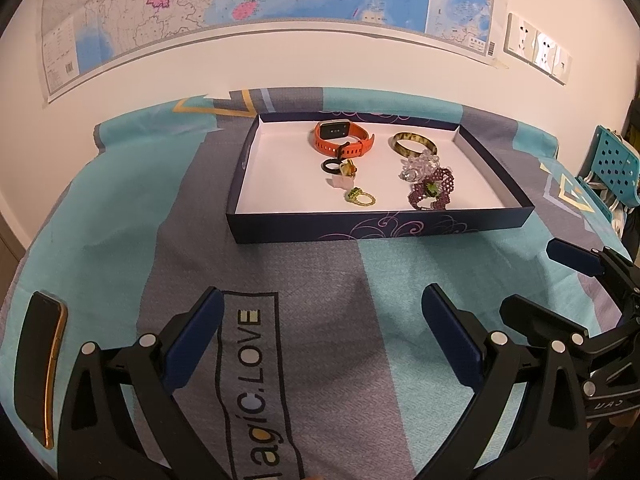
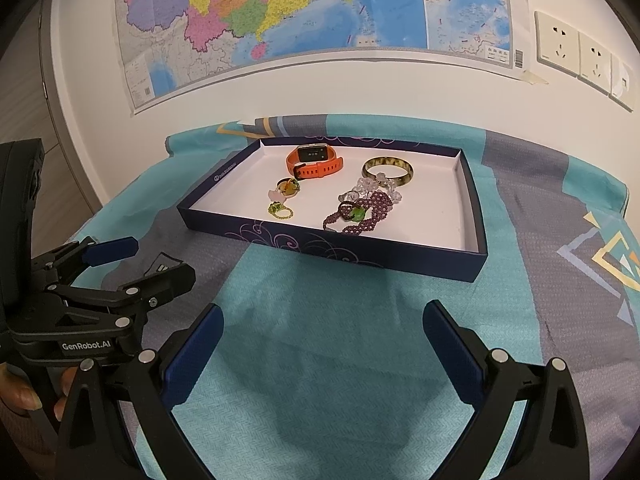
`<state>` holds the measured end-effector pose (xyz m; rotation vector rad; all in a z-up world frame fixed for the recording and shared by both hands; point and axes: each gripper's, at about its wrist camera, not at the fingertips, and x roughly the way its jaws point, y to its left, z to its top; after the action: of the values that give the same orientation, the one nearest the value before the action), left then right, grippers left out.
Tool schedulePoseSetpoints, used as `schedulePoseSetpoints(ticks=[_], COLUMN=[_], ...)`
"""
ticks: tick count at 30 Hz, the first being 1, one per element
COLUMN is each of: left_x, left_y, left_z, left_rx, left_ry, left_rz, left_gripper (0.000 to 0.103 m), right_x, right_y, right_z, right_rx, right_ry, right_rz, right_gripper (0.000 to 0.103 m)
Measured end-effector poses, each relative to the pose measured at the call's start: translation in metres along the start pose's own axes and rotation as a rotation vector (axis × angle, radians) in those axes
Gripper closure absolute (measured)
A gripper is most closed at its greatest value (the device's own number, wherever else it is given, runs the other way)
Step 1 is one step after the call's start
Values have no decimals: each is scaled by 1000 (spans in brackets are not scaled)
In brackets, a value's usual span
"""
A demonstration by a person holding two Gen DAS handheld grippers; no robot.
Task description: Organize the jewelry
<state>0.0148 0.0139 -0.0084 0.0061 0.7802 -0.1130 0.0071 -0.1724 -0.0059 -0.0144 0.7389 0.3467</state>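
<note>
A dark blue box lid (image 1: 384, 229) (image 2: 332, 246) with a white inside lies on the patterned cloth. Inside it are an orange smartwatch (image 1: 342, 136) (image 2: 314, 162), a mottled bangle (image 1: 414, 145) (image 2: 387, 170), a clear bead bracelet (image 1: 418, 167) (image 2: 374, 188), a purple bead bracelet (image 1: 434, 190) (image 2: 362, 214), a black ring (image 1: 331, 166), an amber ring (image 2: 288, 188) and a green ring (image 1: 360, 198) (image 2: 280, 211). My left gripper (image 1: 322, 308) is open over the cloth, short of the box. My right gripper (image 2: 324, 322) is open too, beside it.
A black phone (image 1: 38, 364) lies on the cloth at the left. The teal and grey cloth (image 1: 312, 280) (image 2: 320, 340) covers the surface up to the wall, with a map (image 1: 240, 4) and sockets (image 2: 576, 50). A teal chair (image 1: 612, 168) stands at the right.
</note>
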Motion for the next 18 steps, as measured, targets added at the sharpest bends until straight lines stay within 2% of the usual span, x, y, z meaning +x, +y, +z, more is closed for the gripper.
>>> schedulePoseSetpoints(ticks=[18], left_x=[0], left_y=[-2], left_z=[1], left_rx=[4], left_ry=[3], left_rz=[-1], left_gripper=[6], right_x=[0], right_y=[-1], right_z=[0], right_rx=[3], right_ry=[-1], right_rz=[-1], right_gripper=[6])
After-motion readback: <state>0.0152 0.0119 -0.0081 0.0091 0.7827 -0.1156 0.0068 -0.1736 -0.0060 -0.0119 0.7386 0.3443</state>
